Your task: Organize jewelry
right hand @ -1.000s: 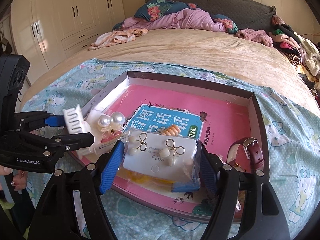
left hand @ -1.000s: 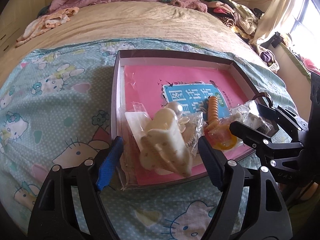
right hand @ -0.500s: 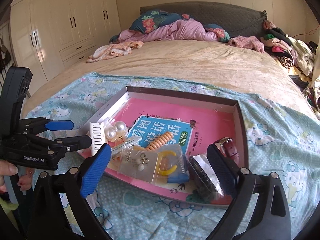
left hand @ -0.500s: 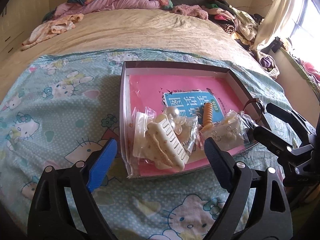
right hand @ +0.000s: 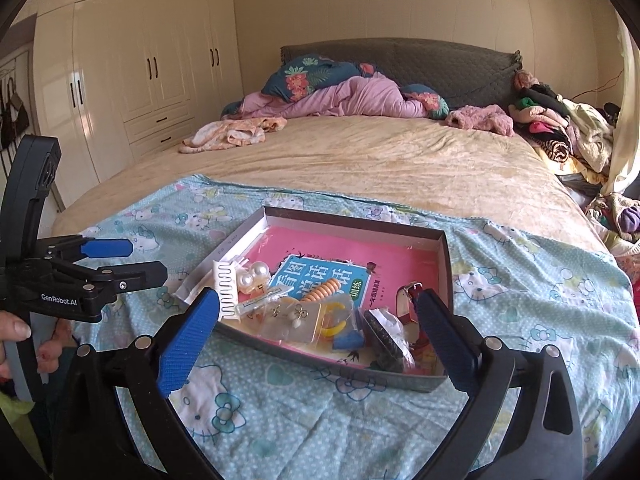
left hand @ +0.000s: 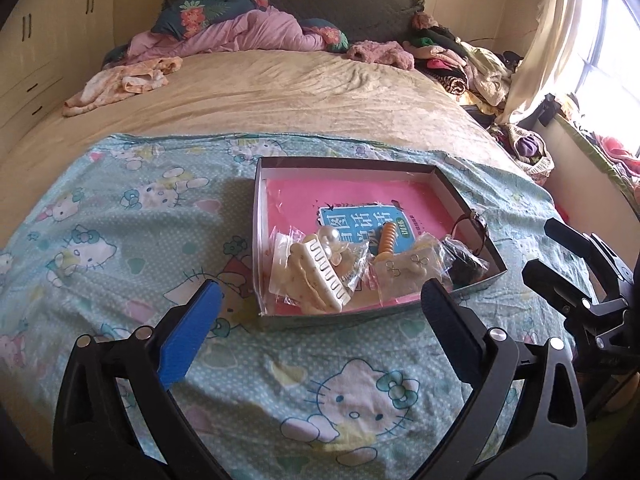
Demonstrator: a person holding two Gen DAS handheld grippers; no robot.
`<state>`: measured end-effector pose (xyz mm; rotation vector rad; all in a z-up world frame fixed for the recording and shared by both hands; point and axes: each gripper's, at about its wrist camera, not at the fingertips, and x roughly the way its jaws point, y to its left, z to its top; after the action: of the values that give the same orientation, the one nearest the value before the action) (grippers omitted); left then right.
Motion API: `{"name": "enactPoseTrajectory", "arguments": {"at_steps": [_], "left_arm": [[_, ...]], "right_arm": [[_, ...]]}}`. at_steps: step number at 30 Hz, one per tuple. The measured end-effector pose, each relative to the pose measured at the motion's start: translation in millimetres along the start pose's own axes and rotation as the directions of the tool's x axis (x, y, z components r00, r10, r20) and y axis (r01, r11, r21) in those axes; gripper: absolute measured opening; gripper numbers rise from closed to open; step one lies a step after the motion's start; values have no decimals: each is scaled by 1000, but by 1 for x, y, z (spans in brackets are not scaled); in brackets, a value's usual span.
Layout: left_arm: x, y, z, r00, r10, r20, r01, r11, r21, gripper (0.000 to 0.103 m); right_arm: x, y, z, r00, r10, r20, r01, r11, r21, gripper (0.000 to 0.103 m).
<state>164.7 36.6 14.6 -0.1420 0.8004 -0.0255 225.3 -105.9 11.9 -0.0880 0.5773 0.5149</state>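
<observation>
Both the left gripper (left hand: 320,312) and the right gripper (right hand: 318,322) are held above the bed with jaws spread wide and nothing gripped, so the step in hand is judged to be a pause between picks. The jewelry, including a cream hair claw (left hand: 318,278), bagged earrings (right hand: 294,316) and a red-strapped watch (right hand: 408,300), is heaped at the near end of the shallow box (right hand: 332,216). Next, one piece must be singled out and approached squarely, since the bags overlap.

bagged jewelry (right hand: 298,316) – heaped at near end of shallow box (right hand: 447,256).
</observation>
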Motion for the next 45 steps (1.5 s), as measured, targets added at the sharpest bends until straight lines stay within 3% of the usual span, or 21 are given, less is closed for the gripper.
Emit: {"name": "enactPoseTrajectory", "arguments": {"at_steps": [11,26,45], "left_arm": [[-30,-11,-38,999,28,20,-29,999,22,93],[-42,-21,-84,998,51,27,-53,997,48,93],[-47,-27,-96,998,50,29,-51,998,36,93]], "right_arm": [[-34,10,-26,1000,-17,5,17,1000,-3,98],[-42,19,-70,998,-21,-59,24,998,52,98],[-47,24,-89,995,-10,-100,16,998,62,98]]}}
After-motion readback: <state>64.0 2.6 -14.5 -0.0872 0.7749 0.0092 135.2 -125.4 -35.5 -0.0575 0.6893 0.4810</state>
